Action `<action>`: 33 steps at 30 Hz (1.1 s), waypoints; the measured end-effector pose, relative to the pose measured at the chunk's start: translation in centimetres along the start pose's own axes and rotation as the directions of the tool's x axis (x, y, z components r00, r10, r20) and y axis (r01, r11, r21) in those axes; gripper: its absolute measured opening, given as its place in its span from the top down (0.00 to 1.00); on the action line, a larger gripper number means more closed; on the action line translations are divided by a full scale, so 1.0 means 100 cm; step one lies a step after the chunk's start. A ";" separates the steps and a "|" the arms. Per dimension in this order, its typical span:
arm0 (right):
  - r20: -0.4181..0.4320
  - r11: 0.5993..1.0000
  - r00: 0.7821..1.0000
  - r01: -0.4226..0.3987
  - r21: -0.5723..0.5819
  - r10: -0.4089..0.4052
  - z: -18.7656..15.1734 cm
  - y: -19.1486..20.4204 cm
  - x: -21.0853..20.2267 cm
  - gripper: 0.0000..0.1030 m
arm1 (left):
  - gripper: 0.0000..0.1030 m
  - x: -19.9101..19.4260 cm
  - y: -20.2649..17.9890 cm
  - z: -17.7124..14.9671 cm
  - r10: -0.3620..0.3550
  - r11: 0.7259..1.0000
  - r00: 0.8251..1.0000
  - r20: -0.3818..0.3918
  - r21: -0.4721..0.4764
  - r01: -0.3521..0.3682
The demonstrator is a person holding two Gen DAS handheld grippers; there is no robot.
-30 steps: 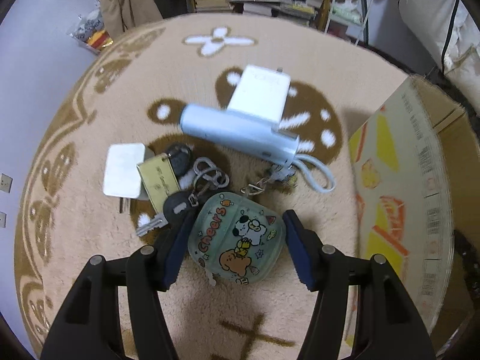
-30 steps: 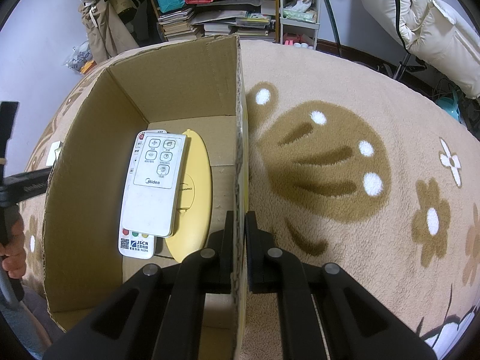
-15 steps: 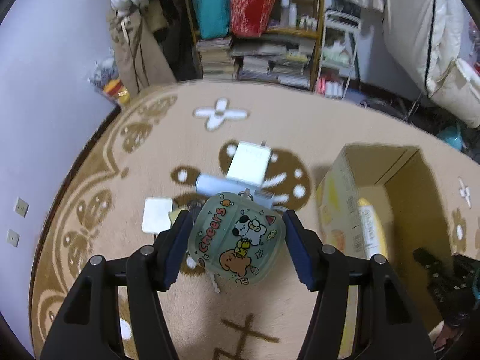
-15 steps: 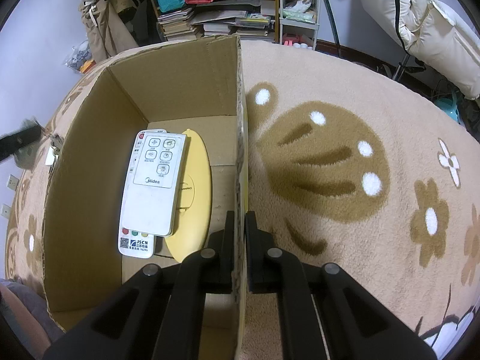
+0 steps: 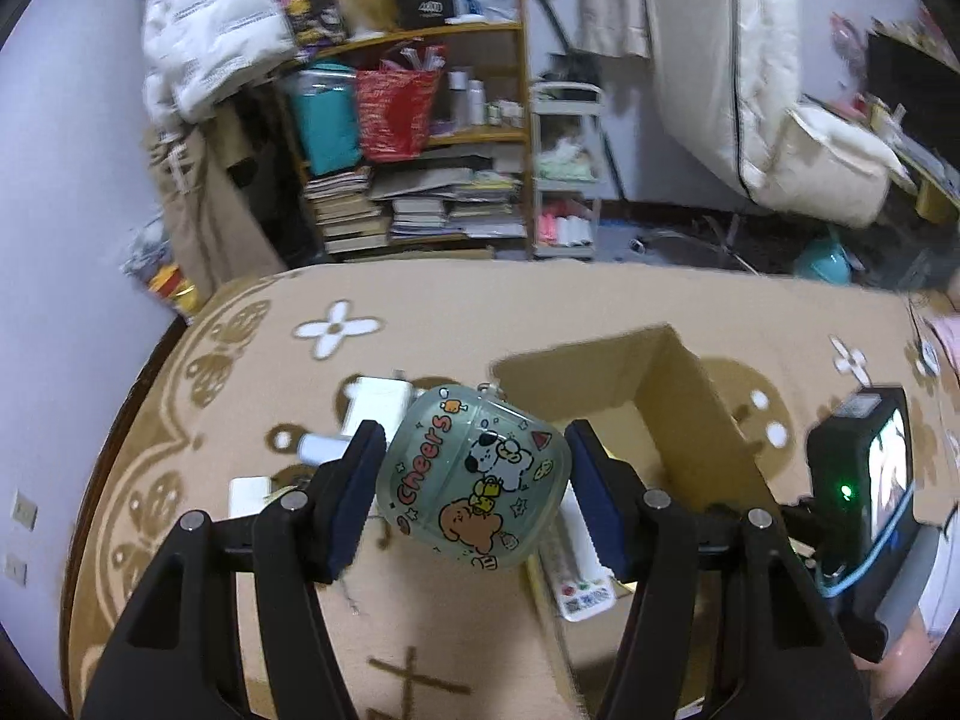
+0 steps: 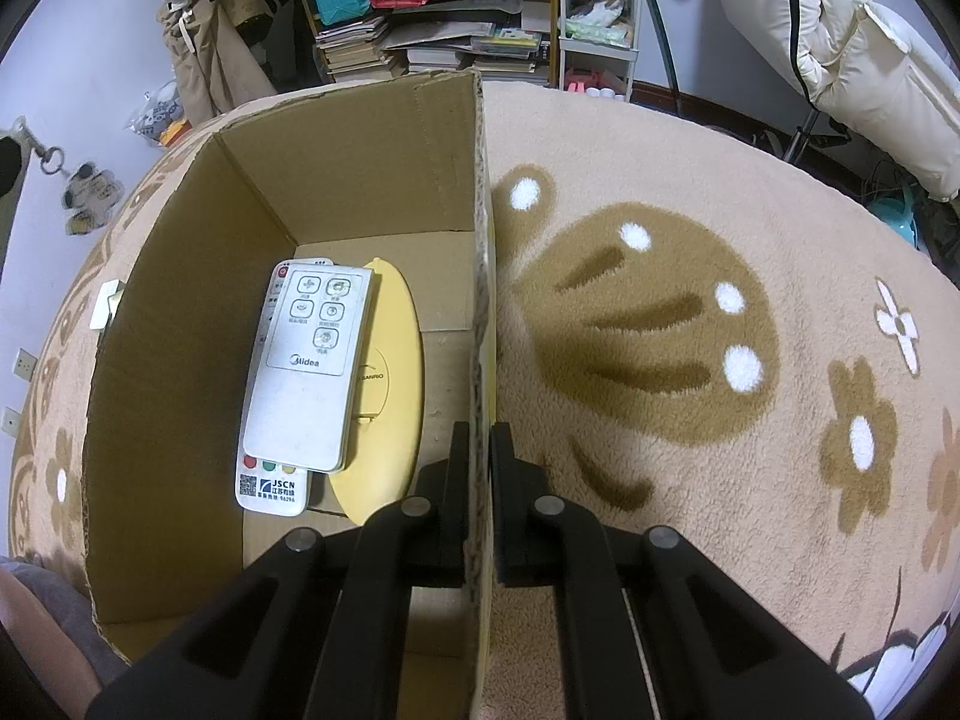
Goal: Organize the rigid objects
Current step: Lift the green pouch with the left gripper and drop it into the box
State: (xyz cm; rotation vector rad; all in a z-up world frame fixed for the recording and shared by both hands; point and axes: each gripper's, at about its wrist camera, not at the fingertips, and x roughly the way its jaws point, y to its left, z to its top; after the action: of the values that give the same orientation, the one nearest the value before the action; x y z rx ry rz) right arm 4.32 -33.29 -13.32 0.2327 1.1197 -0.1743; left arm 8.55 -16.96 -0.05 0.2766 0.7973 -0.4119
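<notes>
My left gripper [image 5: 474, 495] is shut on a green see-through case [image 5: 474, 477] printed with cartoon dogs and "Cheers", held in the air above the rug, just left of the open cardboard box [image 5: 672, 414]. My right gripper [image 6: 478, 483] is shut on the box's right wall [image 6: 480, 276], one finger on each side. Inside the box a white Midea remote [image 6: 306, 372] lies over a second remote [image 6: 273, 486] and a yellow oval object [image 6: 393, 396]. A key ring with charms [image 6: 72, 186] hangs in the air at the right wrist view's upper left.
On the rug [image 5: 420, 630] left of the box lie a white charger [image 5: 378, 402], a light blue power bank [image 5: 318, 449] and a white square block [image 5: 249, 493]. Shelves of books [image 5: 414, 204] and hanging coats stand beyond the rug. A person's knee [image 6: 36, 630] is by the box's near left corner.
The left gripper has lifted the case off the rug and carried it up and right toward the box. The right gripper has stayed clamped on the box wall.
</notes>
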 end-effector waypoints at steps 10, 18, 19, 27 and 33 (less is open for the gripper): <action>0.000 1.000 1.000 0.000 0.000 0.000 -0.001 0.002 0.000 0.93 | 0.41 0.012 -0.044 -0.012 -0.133 0.989 0.990 -0.049 0.063 0.135; 0.001 1.000 1.000 -0.001 0.001 0.001 0.000 0.000 0.001 0.93 | 0.41 0.031 -0.053 -0.020 -0.148 0.987 0.982 -0.115 0.052 0.155; 0.001 1.000 1.000 -0.002 0.001 0.002 0.000 -0.001 0.000 0.93 | 0.41 0.032 -0.052 -0.021 -0.145 0.987 0.982 -0.118 0.053 0.152; 0.001 1.000 1.000 -0.001 0.000 0.001 0.000 -0.001 0.000 0.93 | 0.41 0.042 -0.048 -0.024 -0.132 0.989 0.980 -0.149 0.043 0.140; 0.001 1.000 1.000 0.000 -0.001 0.000 0.000 -0.001 0.000 0.93 | 0.42 0.041 -0.044 -0.022 -0.123 0.991 0.983 -0.136 0.042 0.130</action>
State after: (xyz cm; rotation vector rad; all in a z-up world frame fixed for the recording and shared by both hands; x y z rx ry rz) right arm 4.26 -33.37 -13.34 0.2316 1.1189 -0.1739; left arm 7.72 -21.00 -4.93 0.3040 0.9393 -0.5378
